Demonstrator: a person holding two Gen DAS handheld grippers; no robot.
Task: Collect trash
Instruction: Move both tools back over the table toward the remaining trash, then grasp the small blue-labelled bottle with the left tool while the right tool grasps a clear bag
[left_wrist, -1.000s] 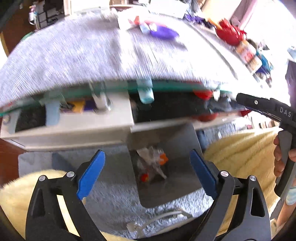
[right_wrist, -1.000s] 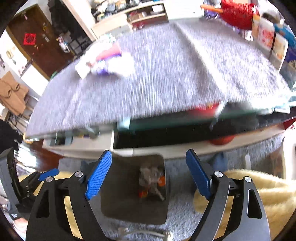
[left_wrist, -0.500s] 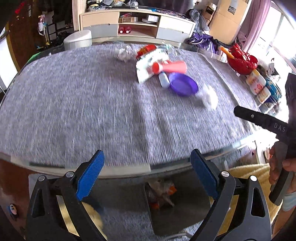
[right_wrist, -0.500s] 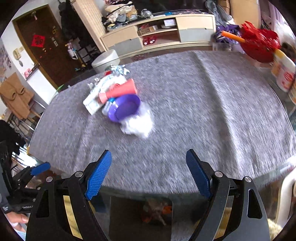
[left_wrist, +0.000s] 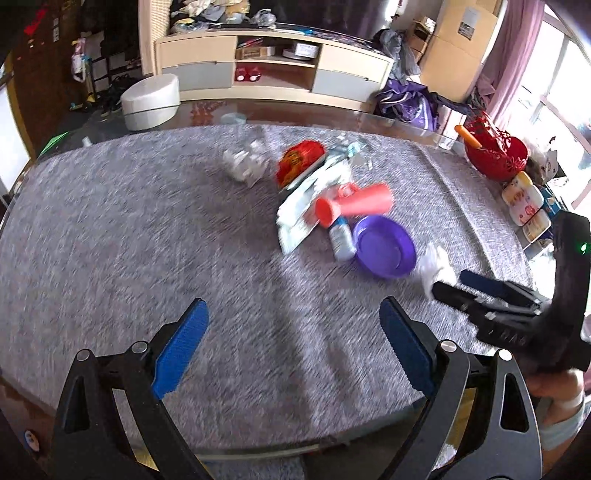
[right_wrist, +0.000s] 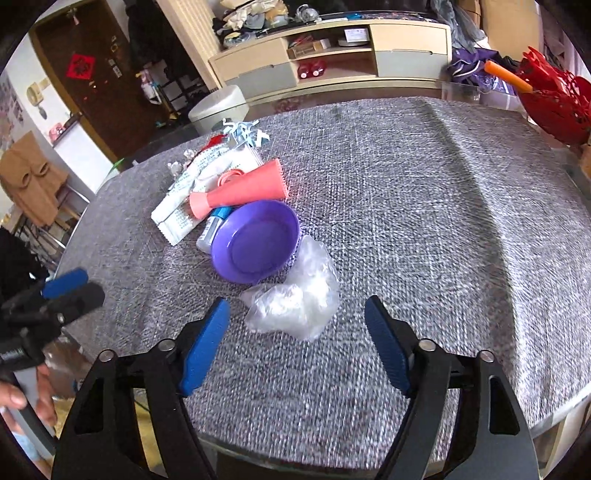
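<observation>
A crumpled clear plastic bag (right_wrist: 295, 302) lies on the grey tablecloth (right_wrist: 424, 221), just beyond my open, empty right gripper (right_wrist: 297, 339); it also shows in the left wrist view (left_wrist: 436, 264). Behind it are a purple bowl (right_wrist: 255, 243), a pink cup on its side (right_wrist: 240, 190), a small blue-capped bottle (right_wrist: 210, 225), a white wrapper (right_wrist: 195, 184), shredded paper (right_wrist: 243, 133), a red snack bag (left_wrist: 299, 160) and a crumpled white scrap (left_wrist: 245, 164). My left gripper (left_wrist: 291, 343) is open and empty over bare cloth at the near left.
A red basket (right_wrist: 554, 103) with an orange stick stands at the table's far right edge, with bottles (left_wrist: 524, 203) beside it. A TV cabinet (left_wrist: 273, 70) and a white stool (left_wrist: 149, 101) stand beyond the table. The table's near edge (right_wrist: 332, 458) lies under the grippers.
Both grippers have risen from the bin under the table to above the tabletop and moved forward. The right gripper now sits close to the plastic bag. Both stay open.
</observation>
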